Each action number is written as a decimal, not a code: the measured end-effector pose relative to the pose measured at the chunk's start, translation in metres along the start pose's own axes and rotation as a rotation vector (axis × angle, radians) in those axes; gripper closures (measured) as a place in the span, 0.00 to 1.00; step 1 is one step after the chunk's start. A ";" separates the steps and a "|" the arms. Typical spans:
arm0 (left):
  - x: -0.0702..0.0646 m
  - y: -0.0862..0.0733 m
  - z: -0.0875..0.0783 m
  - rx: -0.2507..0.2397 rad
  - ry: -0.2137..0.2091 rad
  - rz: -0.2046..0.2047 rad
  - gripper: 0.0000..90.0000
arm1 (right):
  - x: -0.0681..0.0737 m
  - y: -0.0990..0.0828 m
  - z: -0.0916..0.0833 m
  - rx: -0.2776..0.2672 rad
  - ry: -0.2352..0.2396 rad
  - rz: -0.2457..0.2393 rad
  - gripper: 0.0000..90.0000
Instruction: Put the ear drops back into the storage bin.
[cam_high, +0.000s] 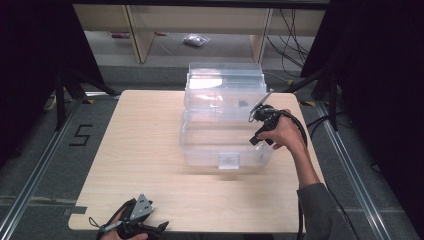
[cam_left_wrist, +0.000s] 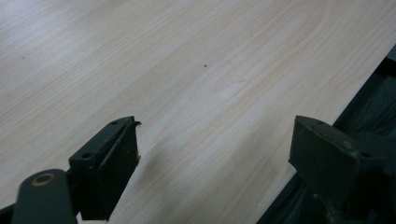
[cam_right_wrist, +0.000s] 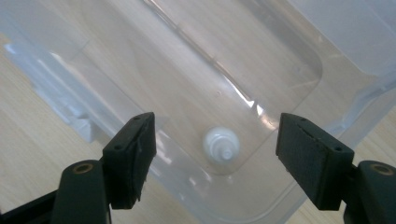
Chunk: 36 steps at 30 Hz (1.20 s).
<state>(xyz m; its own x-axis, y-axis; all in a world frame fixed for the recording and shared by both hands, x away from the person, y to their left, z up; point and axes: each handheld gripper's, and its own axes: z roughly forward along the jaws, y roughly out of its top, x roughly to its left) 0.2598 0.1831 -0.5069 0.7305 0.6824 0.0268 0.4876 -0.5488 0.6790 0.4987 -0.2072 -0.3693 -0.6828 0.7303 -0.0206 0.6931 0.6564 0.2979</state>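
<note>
A clear plastic storage box (cam_high: 226, 131) stands open in the middle of the wooden table (cam_high: 150, 150), its lid tilted up at the back. My right gripper (cam_high: 260, 136) hovers over the box's right front corner, jaws open. In the right gripper view a small white cap-like object (cam_right_wrist: 221, 144) lies on the box floor (cam_right_wrist: 187, 84) in a corner, directly below and between the open jaws of the right gripper (cam_right_wrist: 215, 149). My left gripper (cam_high: 150, 229) rests at the table's near edge, open, with only bare wood (cam_left_wrist: 187, 70) between its jaws (cam_left_wrist: 215, 154).
A latch tab (cam_high: 229, 161) sticks out from the box's front wall. Beyond the table stand a shelf frame (cam_high: 140, 35) and a small plastic bag (cam_high: 196, 40) on the floor. Cables (cam_high: 292, 45) hang at the back right. Dark curtains flank both sides.
</note>
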 end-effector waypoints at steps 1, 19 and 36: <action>-0.001 0.000 0.001 -0.007 0.002 -0.008 0.17 | 0.000 -0.001 -0.001 -0.001 -0.007 -0.007 0.33; 0.000 0.000 0.000 0.004 -0.006 0.000 0.17 | 0.022 -0.014 -0.021 -0.078 0.020 0.004 0.29; 0.001 0.000 -0.001 0.015 -0.004 0.012 0.17 | 0.039 -0.033 -0.028 -0.172 0.046 -0.014 0.28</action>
<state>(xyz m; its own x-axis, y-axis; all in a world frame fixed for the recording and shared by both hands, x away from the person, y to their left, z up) 0.2603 0.1842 -0.5063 0.7383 0.6737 0.0324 0.4854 -0.5641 0.6679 0.4425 -0.2063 -0.3530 -0.7047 0.7093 0.0162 0.6363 0.6217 0.4567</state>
